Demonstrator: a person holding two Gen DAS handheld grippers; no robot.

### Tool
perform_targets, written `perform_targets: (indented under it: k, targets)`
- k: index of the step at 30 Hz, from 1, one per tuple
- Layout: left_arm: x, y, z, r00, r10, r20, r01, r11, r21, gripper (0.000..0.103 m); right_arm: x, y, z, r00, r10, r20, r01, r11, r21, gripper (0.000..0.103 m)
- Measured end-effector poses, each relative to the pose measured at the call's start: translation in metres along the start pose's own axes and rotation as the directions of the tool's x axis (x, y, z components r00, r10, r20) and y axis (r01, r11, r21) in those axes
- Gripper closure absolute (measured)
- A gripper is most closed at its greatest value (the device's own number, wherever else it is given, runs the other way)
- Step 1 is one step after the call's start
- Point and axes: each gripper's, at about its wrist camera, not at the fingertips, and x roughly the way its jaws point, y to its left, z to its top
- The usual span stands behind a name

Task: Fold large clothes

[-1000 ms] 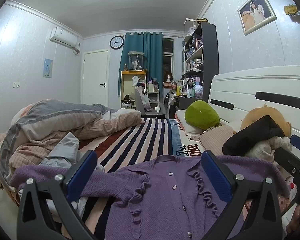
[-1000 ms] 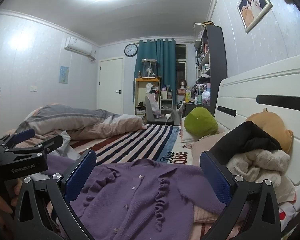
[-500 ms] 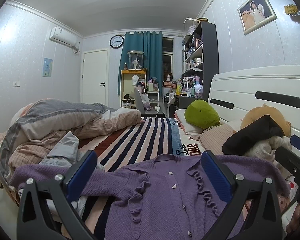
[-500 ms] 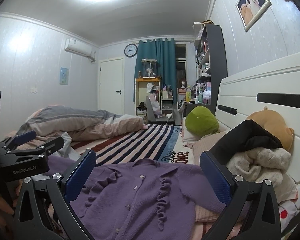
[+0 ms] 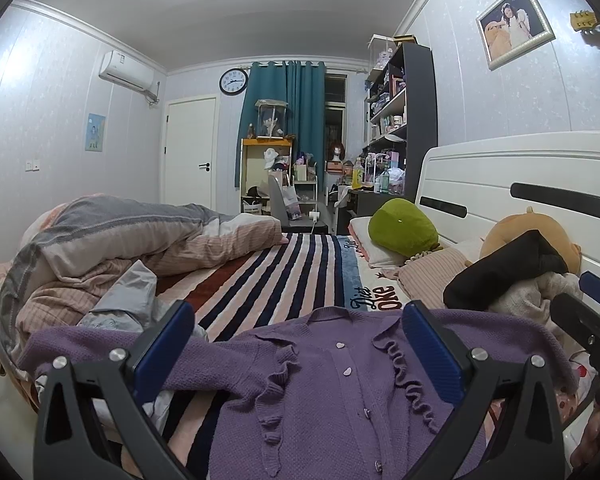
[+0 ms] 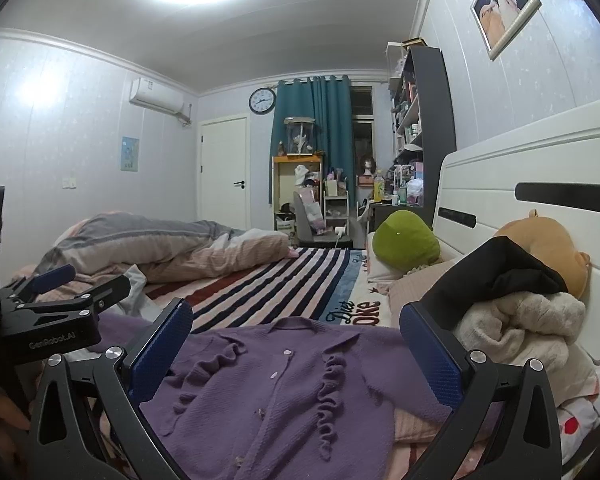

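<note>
Purple cardigan [image 5: 324, 392]: matt knitted cloth, ribbed weave, ruffled trim, small glossy buttons.
Left gripper [image 5: 296, 356]: matt black plastic frame, bright metal screw heads, blue finger pads [image 5: 430, 356] with fine textured grip.
Right gripper [image 6: 296, 354]: same finish.
Striped bedspread [image 5: 276, 276]: soft woven cloth, matt.
Quilt [image 5: 112, 236] at 9 o'clock: grey and pink cloth, ribbed, rumpled.
Headboard [image 5: 500, 184] at 3 o'clock: smooth white panels, slight sheen.
Green cushion [image 5: 402, 226]: plush fabric.
Black garment [image 6: 496, 276]: smooth matt cloth, on fluffy cream fleece [image 6: 516, 324].

striped bedspread [image 5: 284, 276], green cushion [image 5: 402, 227], wall clock [image 5: 233, 81], rumpled duvet [image 5: 112, 236]
</note>
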Motion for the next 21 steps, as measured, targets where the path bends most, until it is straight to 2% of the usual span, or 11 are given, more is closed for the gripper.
perform_targets:
  k: [19, 21]
  targets:
    - [0.002, -0.004, -0.005, 1.0, 0.0, -0.019, 0.0, 1.0, -0.007, 0.001, 0.002, 0.002, -0.003, 1.0, 0.003, -0.004, -0.003, 1.0, 0.01, 0.0]
    - [0.006, 0.002, -0.006, 0.999, 0.004, -0.034, -0.005, 1.0, -0.019, 0.001, 0.009, 0.017, -0.01, 1.0, 0.002, -0.011, -0.002, 1.0, 0.008, 0.0]
